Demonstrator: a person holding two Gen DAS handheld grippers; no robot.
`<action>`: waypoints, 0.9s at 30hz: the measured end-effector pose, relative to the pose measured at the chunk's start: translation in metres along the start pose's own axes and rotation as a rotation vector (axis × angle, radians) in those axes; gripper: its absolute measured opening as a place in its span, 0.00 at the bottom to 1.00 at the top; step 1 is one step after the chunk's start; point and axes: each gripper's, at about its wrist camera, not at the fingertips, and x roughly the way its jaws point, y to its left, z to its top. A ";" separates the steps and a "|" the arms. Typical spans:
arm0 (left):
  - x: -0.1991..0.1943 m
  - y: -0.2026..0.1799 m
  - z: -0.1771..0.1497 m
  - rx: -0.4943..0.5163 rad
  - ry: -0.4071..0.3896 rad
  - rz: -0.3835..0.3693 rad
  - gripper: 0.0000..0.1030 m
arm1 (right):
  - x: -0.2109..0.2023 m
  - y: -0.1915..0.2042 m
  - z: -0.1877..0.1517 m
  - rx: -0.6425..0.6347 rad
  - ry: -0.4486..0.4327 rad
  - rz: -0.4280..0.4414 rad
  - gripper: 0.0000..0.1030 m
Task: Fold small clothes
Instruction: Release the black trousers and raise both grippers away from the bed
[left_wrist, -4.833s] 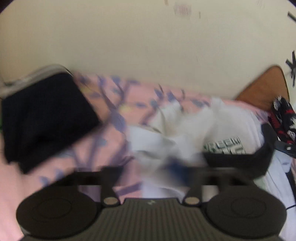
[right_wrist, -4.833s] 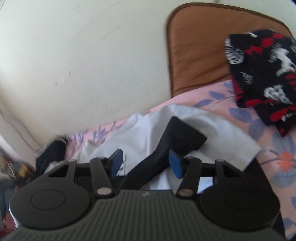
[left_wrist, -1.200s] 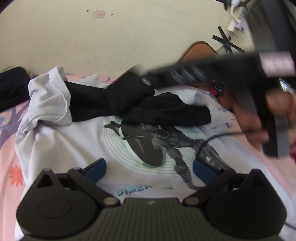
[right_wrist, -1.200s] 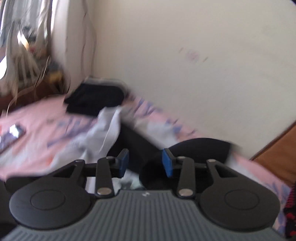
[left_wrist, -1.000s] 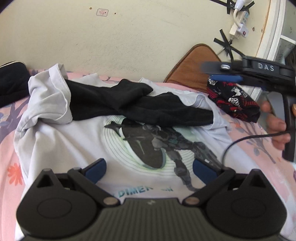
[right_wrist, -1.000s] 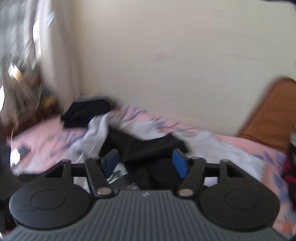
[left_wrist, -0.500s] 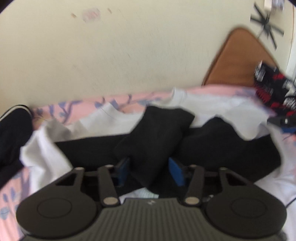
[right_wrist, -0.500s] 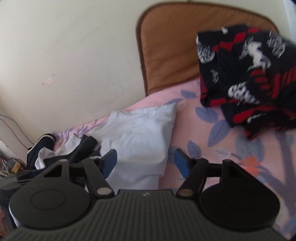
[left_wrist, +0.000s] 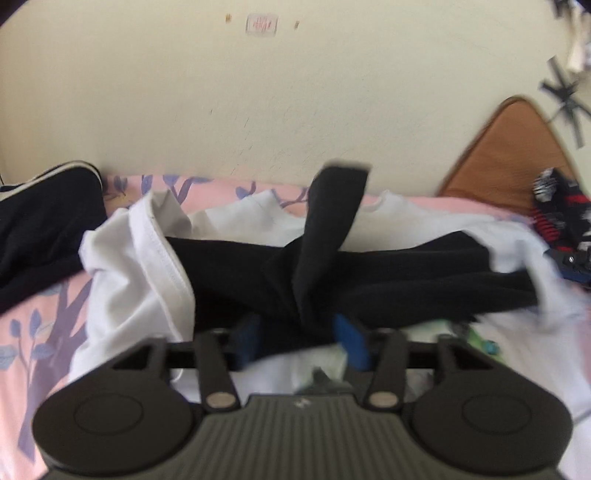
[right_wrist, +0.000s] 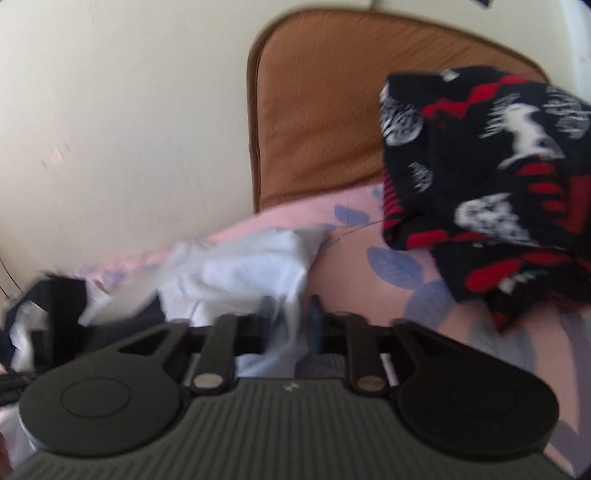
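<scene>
Left fingers: mine, clamped on black garment, its strip rising toward upper centre.
Right fingers: mine, pinching white shirt edge, lower centre.
Bed: beneath both.

right tongs closing on white shirt edge; patterned cloth on cushion.

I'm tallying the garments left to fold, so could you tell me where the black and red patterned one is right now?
The black and red patterned garment fills the right wrist view's upper right, lying on the pink floral sheet against the brown cushion, right of the white T-shirt.
</scene>
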 end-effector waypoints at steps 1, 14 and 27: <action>-0.012 0.000 -0.003 0.012 -0.010 0.000 0.53 | -0.014 -0.003 -0.001 0.009 -0.017 0.006 0.48; -0.242 0.051 -0.125 0.205 -0.149 -0.341 0.86 | -0.218 0.009 -0.014 -0.102 -0.225 0.259 0.58; -0.391 0.159 -0.172 -0.107 -0.242 0.019 0.93 | -0.332 0.054 -0.023 -0.193 -0.580 0.463 0.82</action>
